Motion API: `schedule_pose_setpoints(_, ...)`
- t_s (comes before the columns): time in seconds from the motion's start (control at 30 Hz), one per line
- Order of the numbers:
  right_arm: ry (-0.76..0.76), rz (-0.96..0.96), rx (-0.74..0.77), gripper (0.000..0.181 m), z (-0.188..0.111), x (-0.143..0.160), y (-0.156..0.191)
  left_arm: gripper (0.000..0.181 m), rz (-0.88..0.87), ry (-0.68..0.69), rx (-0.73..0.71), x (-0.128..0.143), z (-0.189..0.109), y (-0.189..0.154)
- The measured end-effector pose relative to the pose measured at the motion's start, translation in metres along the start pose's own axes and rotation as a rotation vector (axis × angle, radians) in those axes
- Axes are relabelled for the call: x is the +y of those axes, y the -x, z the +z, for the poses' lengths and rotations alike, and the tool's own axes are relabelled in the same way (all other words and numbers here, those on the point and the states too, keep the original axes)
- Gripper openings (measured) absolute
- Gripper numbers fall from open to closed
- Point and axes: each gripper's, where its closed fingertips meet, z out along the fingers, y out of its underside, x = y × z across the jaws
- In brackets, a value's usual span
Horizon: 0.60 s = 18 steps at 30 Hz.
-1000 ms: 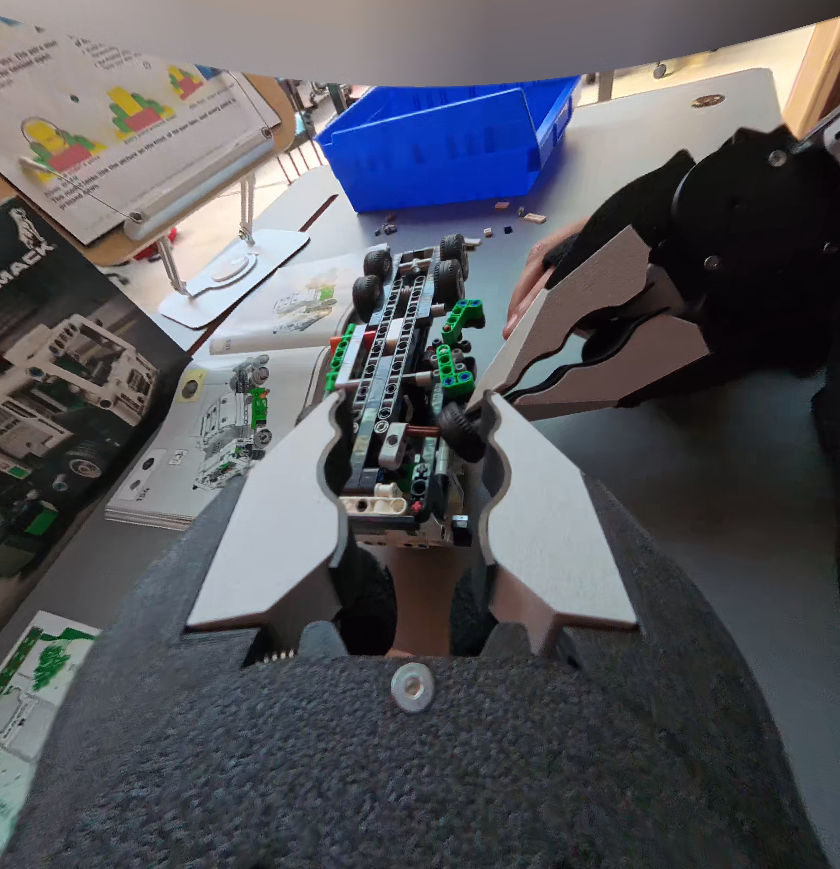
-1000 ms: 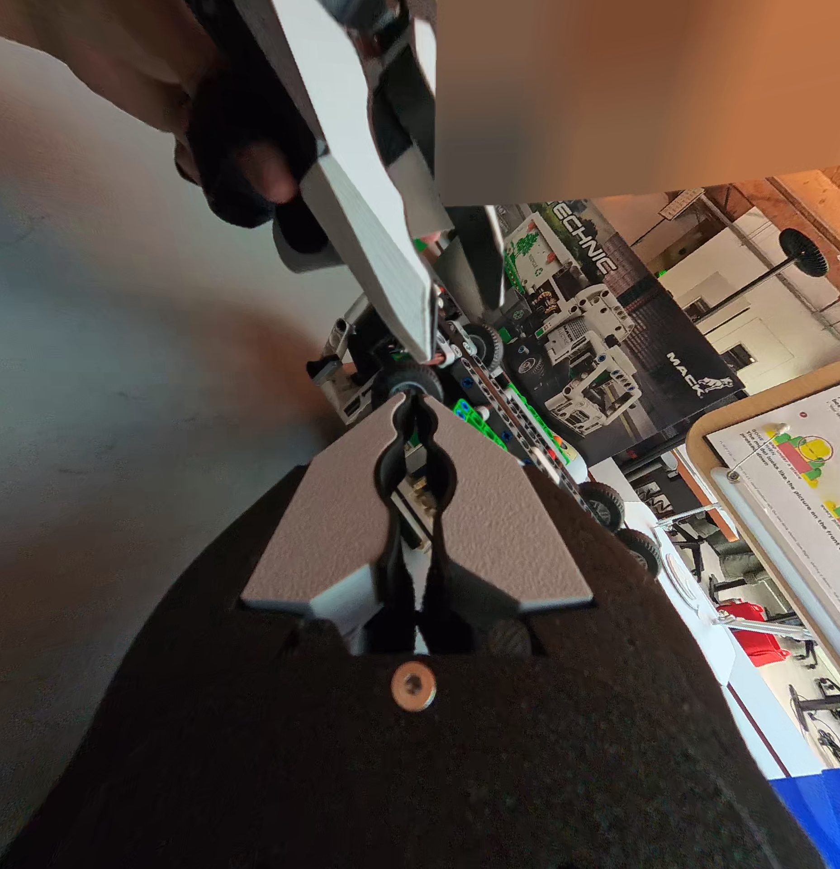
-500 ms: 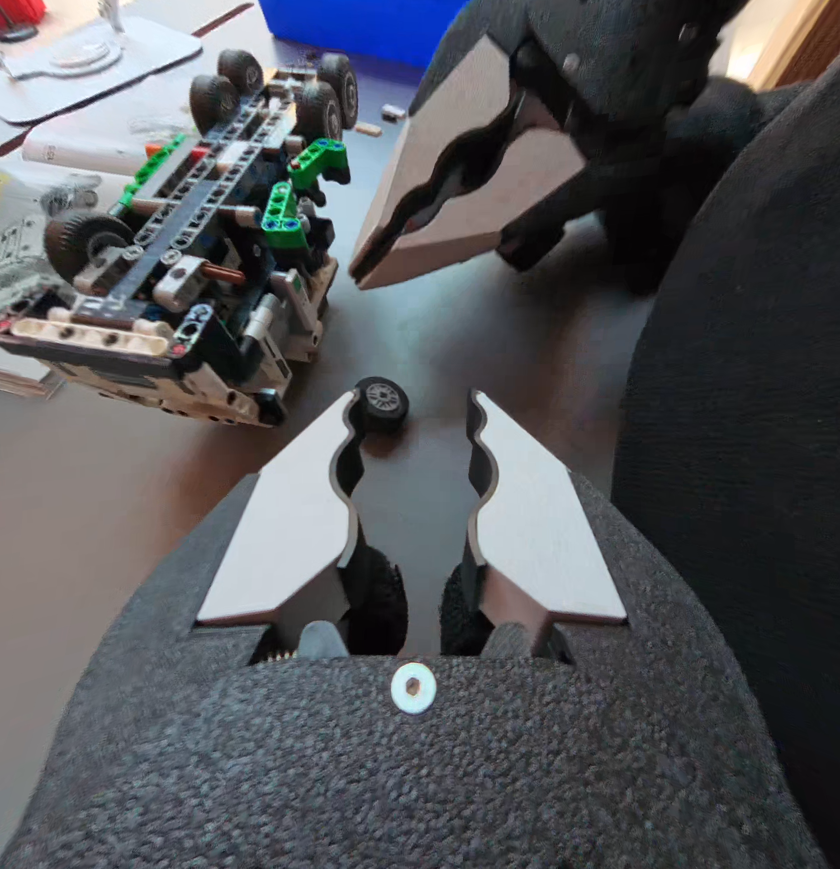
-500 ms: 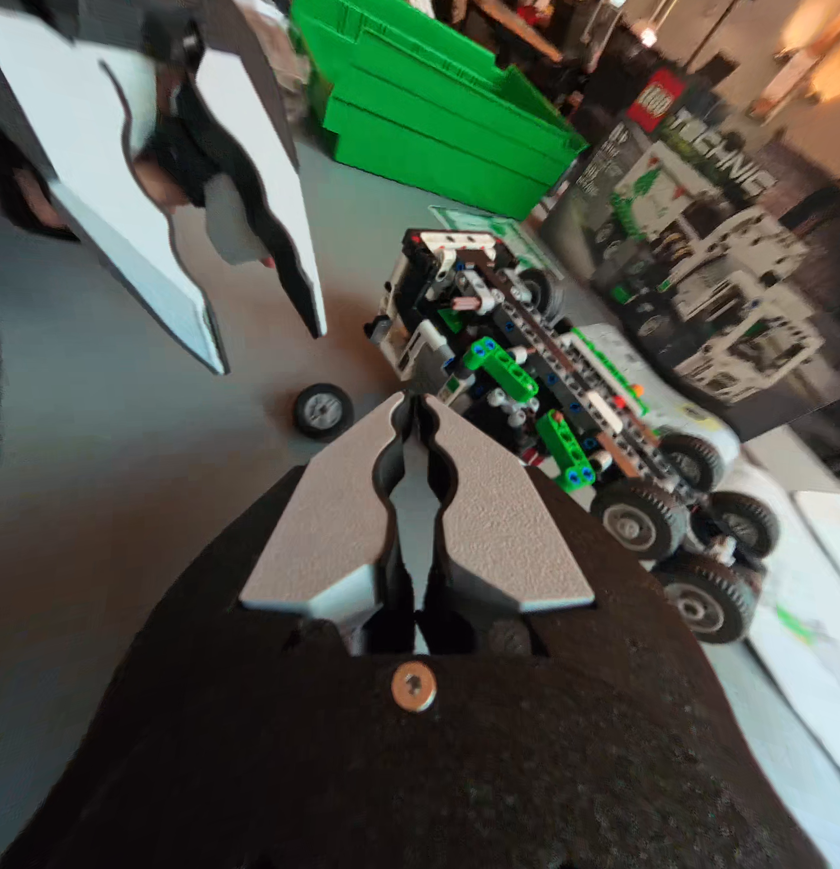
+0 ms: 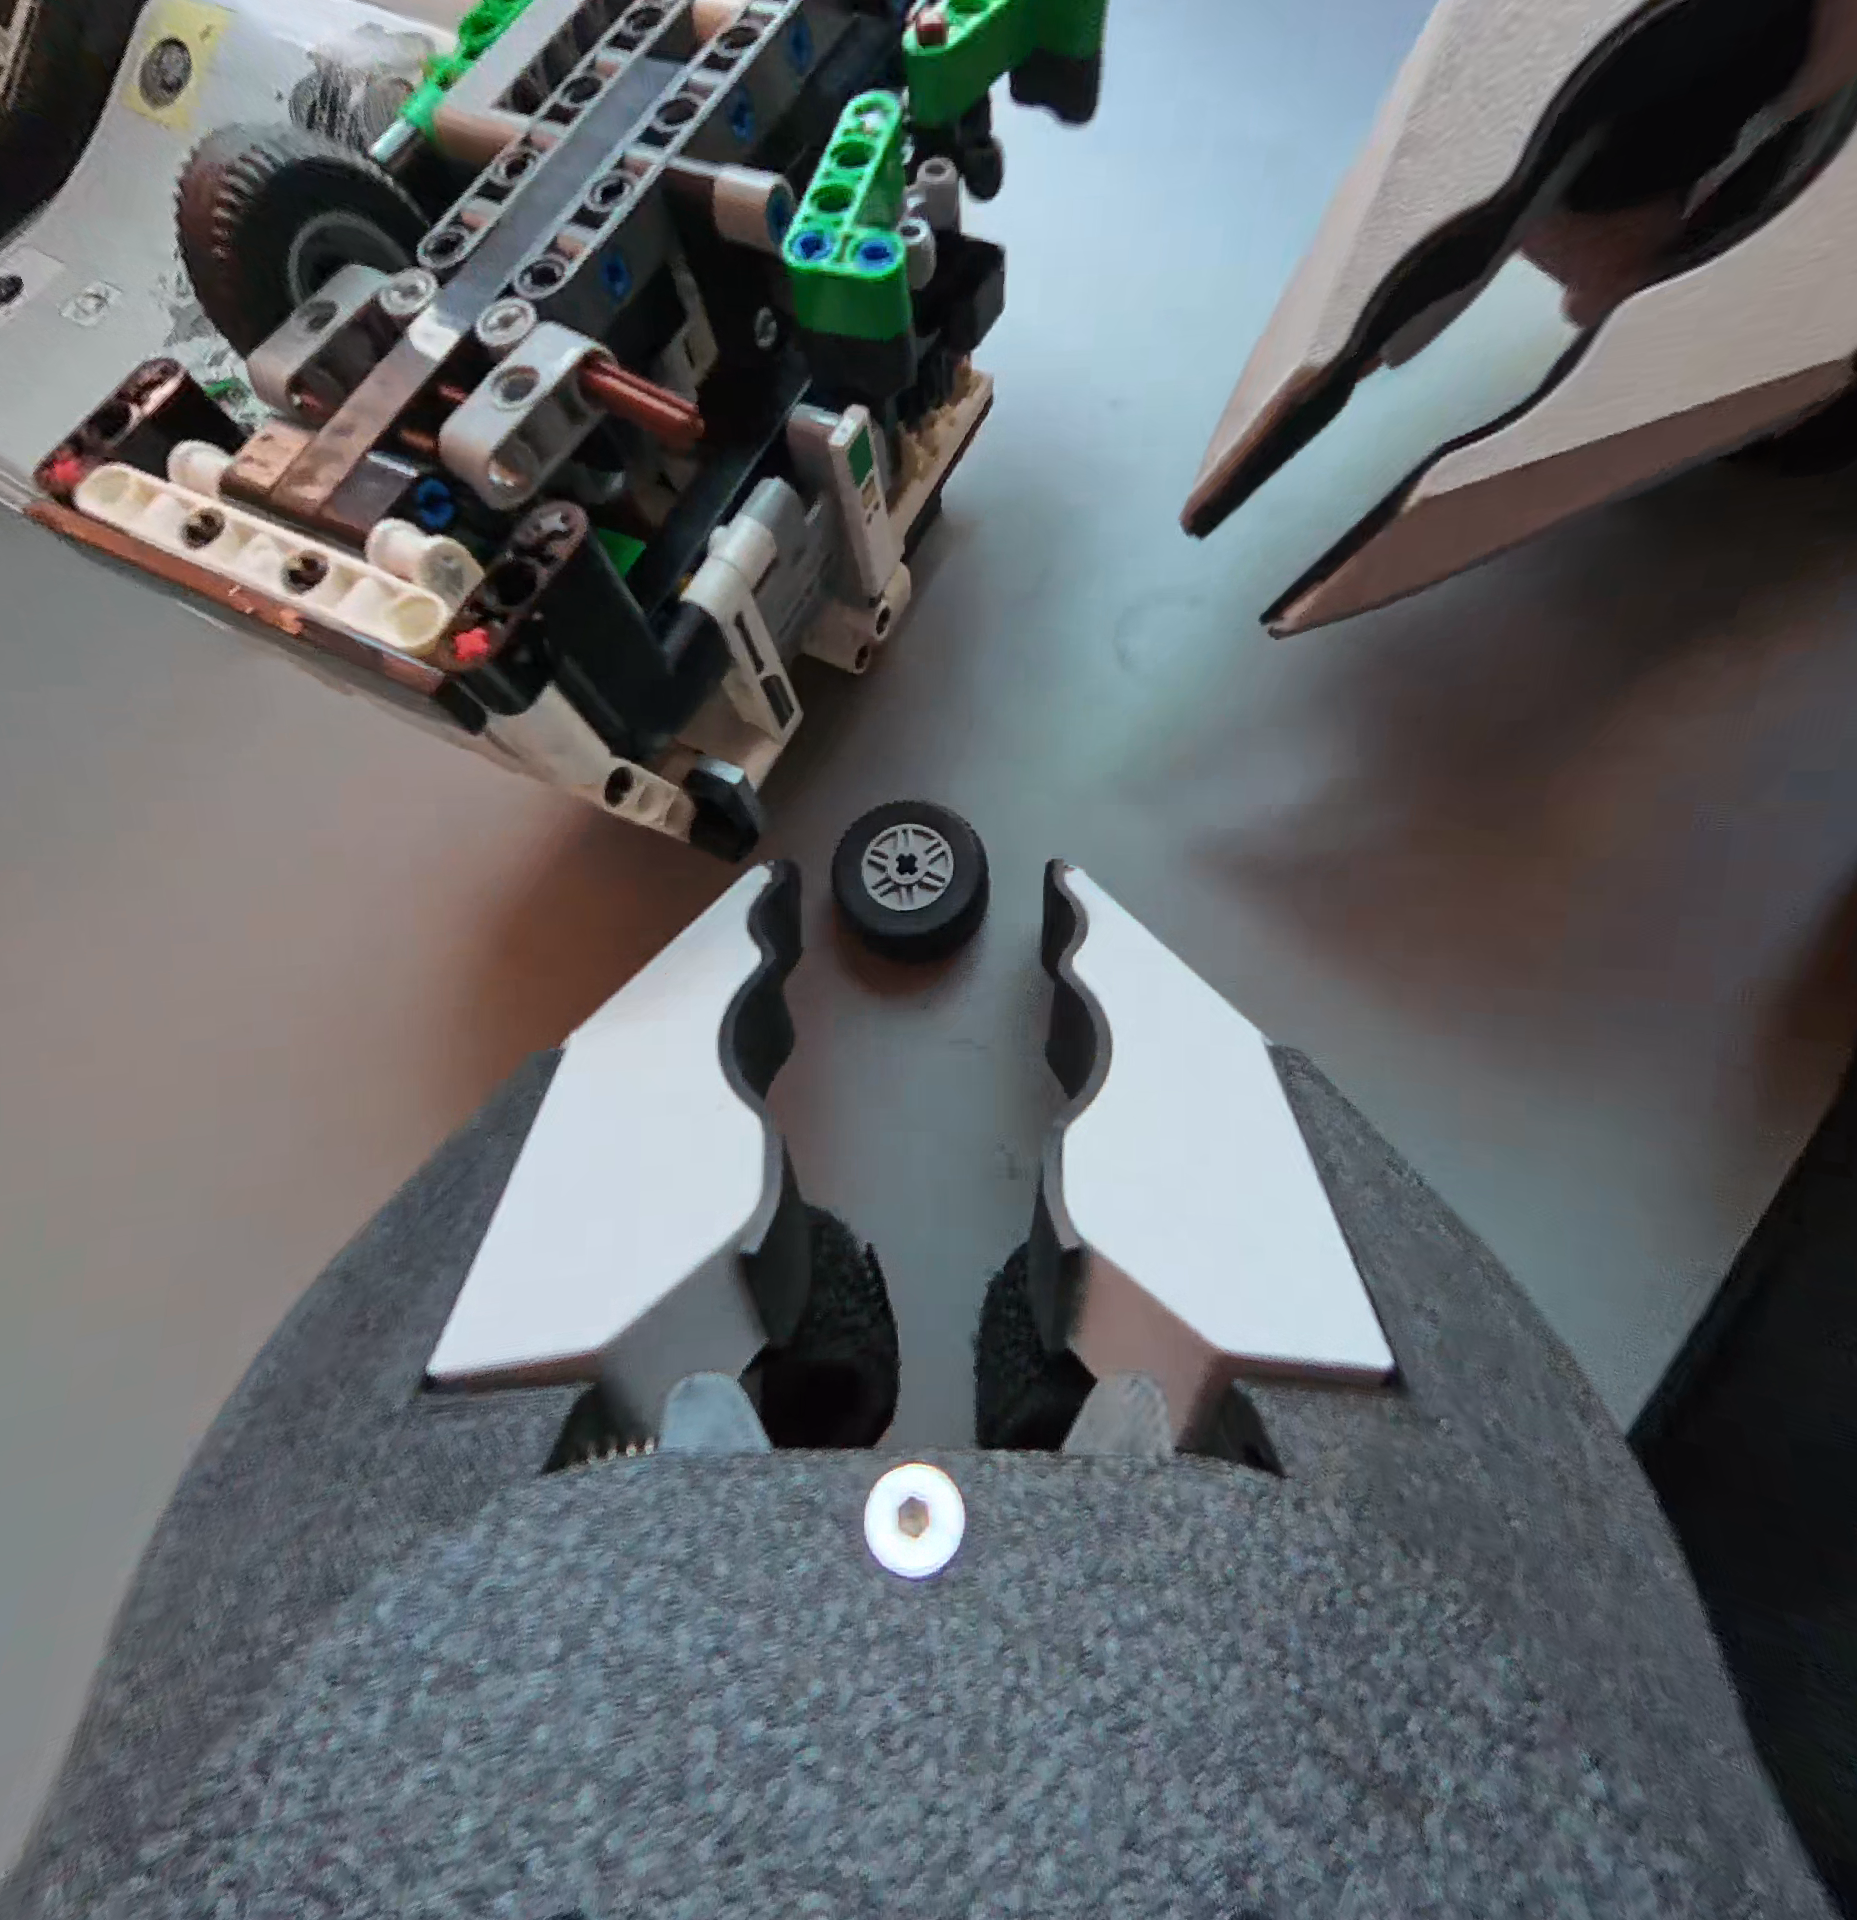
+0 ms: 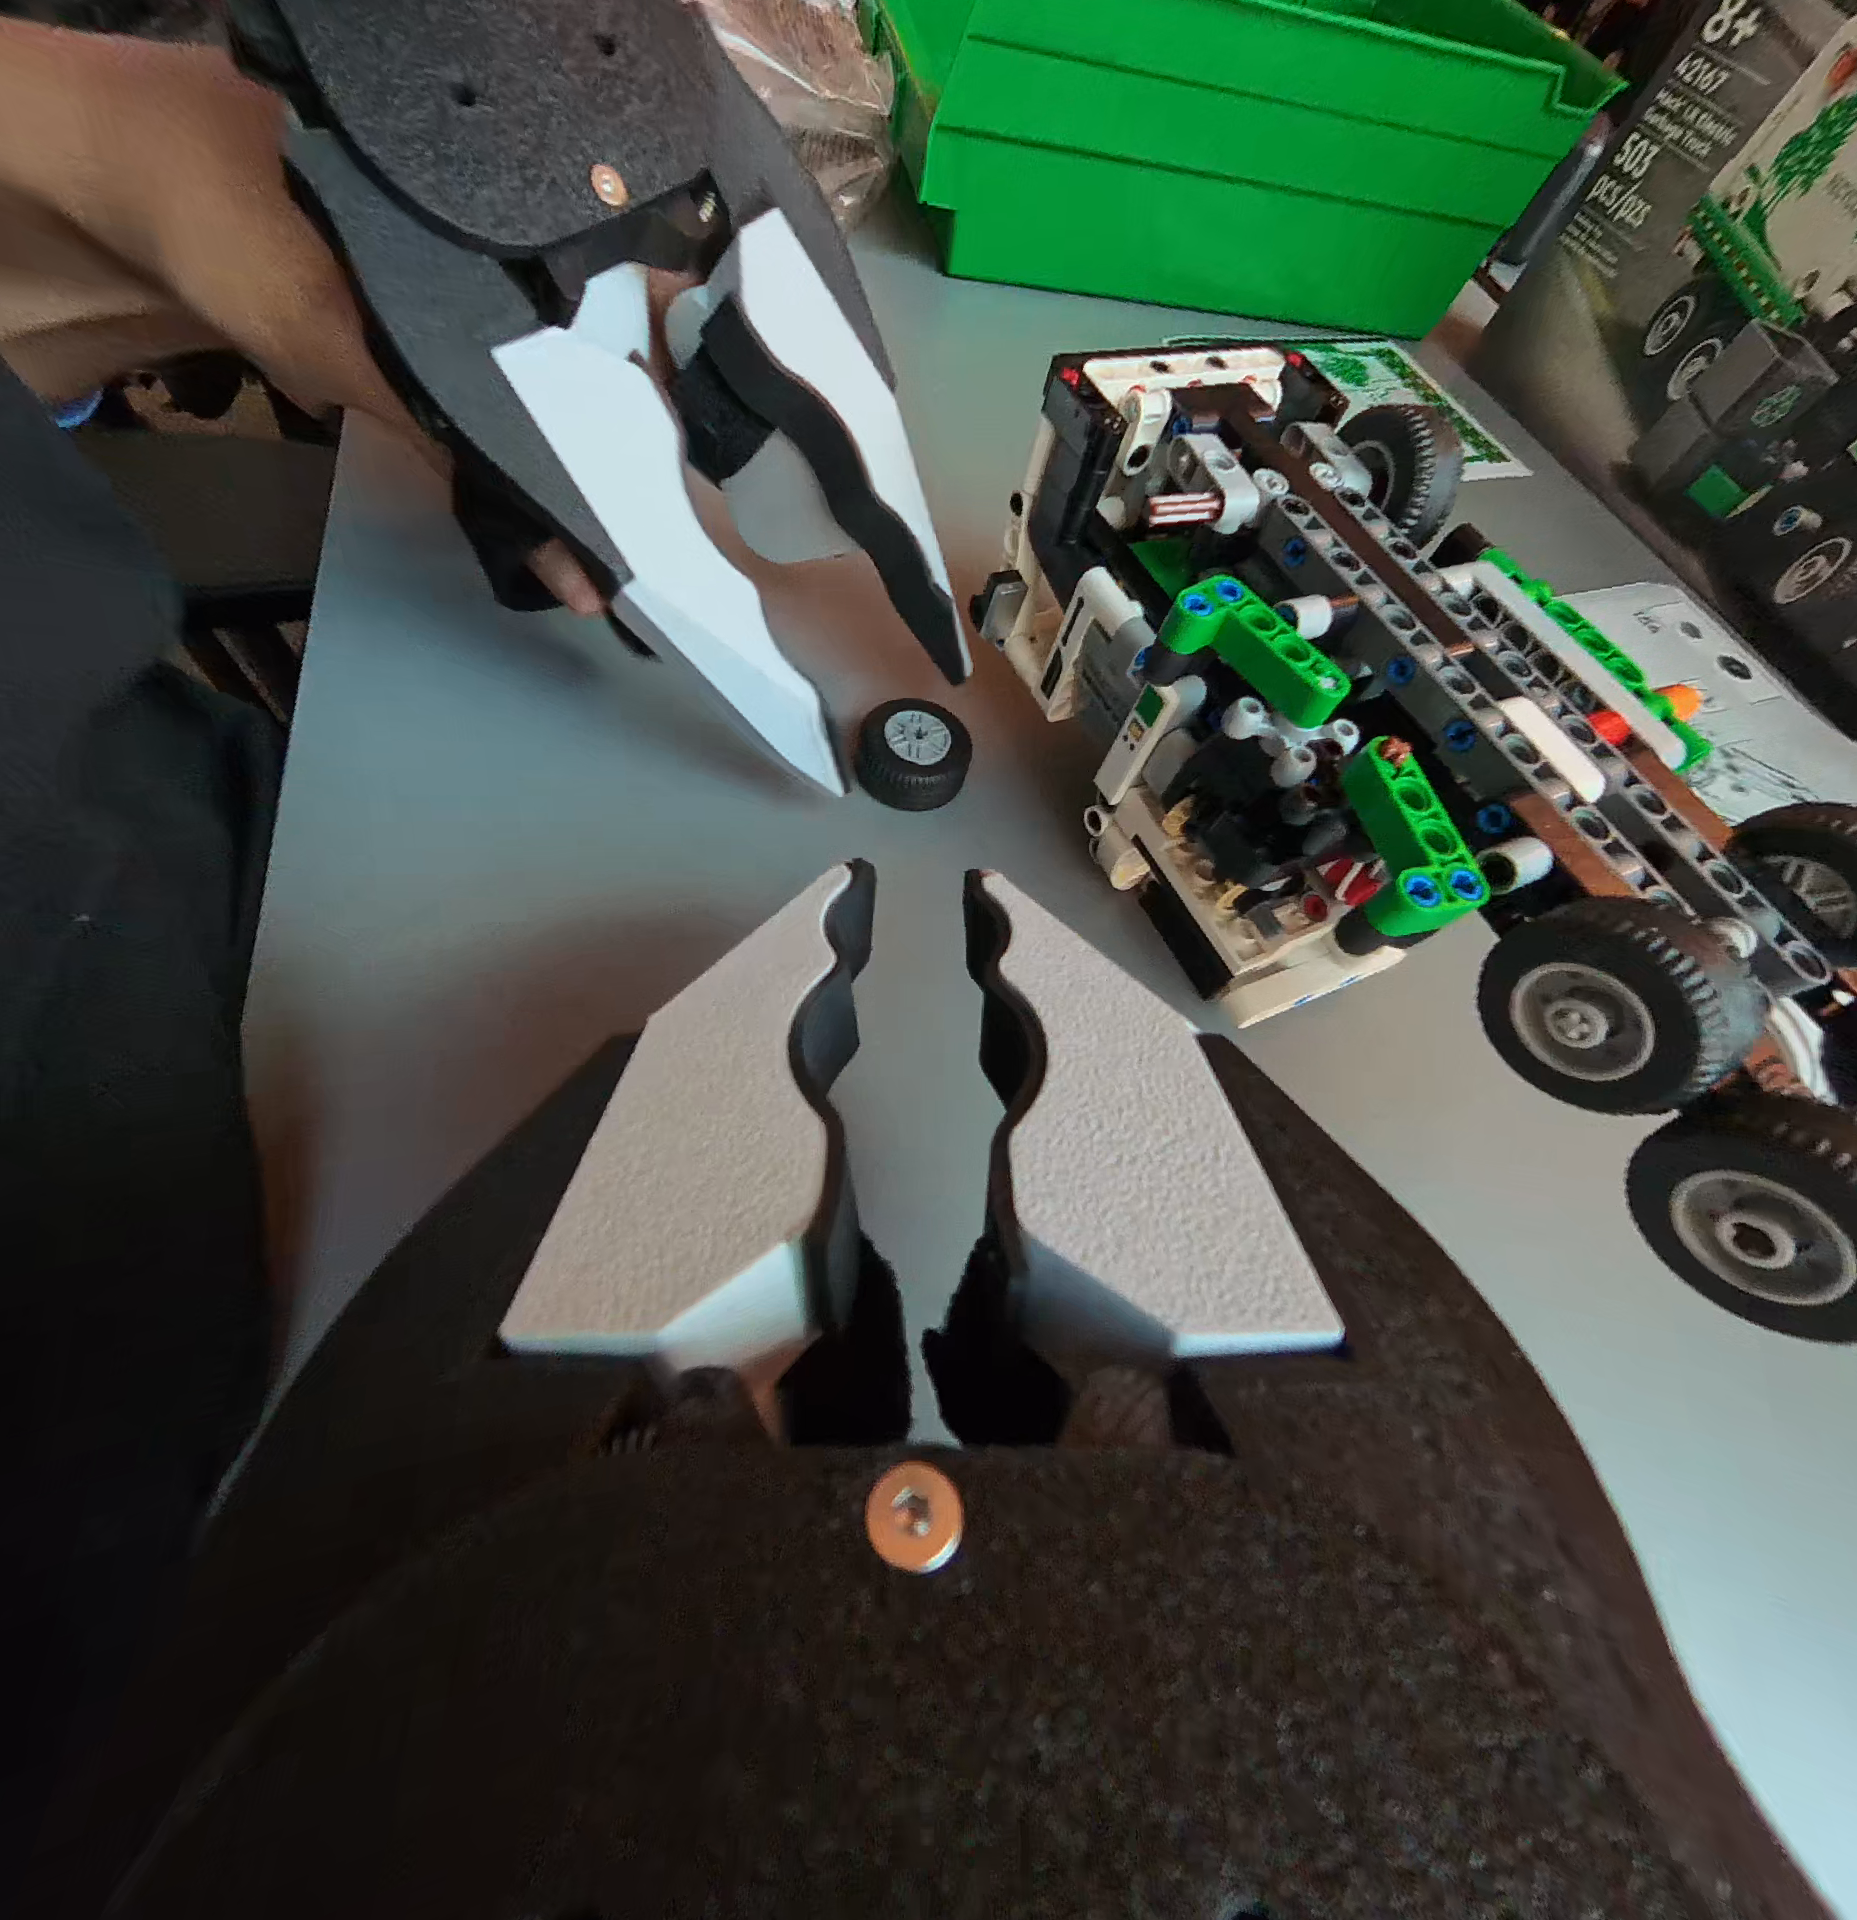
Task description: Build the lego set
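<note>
The lego truck chassis (image 5: pixel 550 364) lies upside down on the grey table, wheels up; it also shows in the right wrist view (image 6: pixel 1371 748). A small loose black wheel with a grey hub (image 5: pixel 911 878) lies flat on the table just off the truck's front corner. My left gripper (image 5: pixel 913 873) is open, its fingertips on either side of the wheel and not closed on it; the right wrist view shows the wheel (image 6: pixel 913 753) between those tips. My right gripper (image 6: pixel 919 878) is slightly open and empty, a short way from the wheel; it also shows in the left wrist view (image 5: pixel 1230 571).
Green bins (image 6: pixel 1215 177) stand at the back of the table. The lego box (image 6: pixel 1734 260) stands behind the truck. An instruction booklet (image 6: pixel 1672 644) lies under the truck's far side. A person's hand (image 6: pixel 155 239) holds the left gripper. One gripper's finger ends stand about 7 cm off the other's.
The left gripper let go of the truck, which now rests on the table, and moved down around the loose wheel. The right gripper drew back from the truck and opened slightly.
</note>
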Motion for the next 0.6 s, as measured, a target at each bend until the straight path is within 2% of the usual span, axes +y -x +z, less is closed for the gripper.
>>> schedule_pose_setpoints(0.1, 0.016, -0.021, -0.03, 0.017, 0.005, -0.002, 0.002, 0.03, -0.016, 0.039, 0.001, 0.007, 0.009, 0.003)
schedule_pose_setpoints(0.2, 0.02, -0.086, -0.057, 0.024, 0.011, -0.009, 0.004, 0.03, -0.092, 0.045, 0.063, 0.006, 0.008, -0.004)
schedule_pose_setpoints(0.27, 0.028, -0.203, -0.041, 0.03, 0.014, -0.014, 0.006, 0.03, -0.237, -0.027, 0.184, -0.009, -0.001, -0.013)
schedule_pose_setpoints(0.33, -0.001, -0.351, -0.005, 0.029, 0.013, -0.024, 0.008, 0.03, -0.422, -0.122, 0.37, -0.032, -0.015, -0.022)
schedule_pose_setpoints(0.4, -0.022, -0.485, 0.036, 0.024, 0.009, -0.033, 0.007, 0.029, -0.54, -0.14, 0.529, -0.041, -0.026, -0.028)
schedule_pose_setpoints(0.47, -0.029, -0.562, -0.017, 0.019, 0.006, -0.036, 0.015, 0.029, -0.577, -0.123, 0.644, -0.043, -0.034, -0.035)
schedule_pose_setpoints(0.6, -0.04, -0.625, -0.098, 0.021, 0.003, -0.038, 0.023, 0.03, -0.557, -0.071, 0.76, -0.044, -0.042, -0.047)
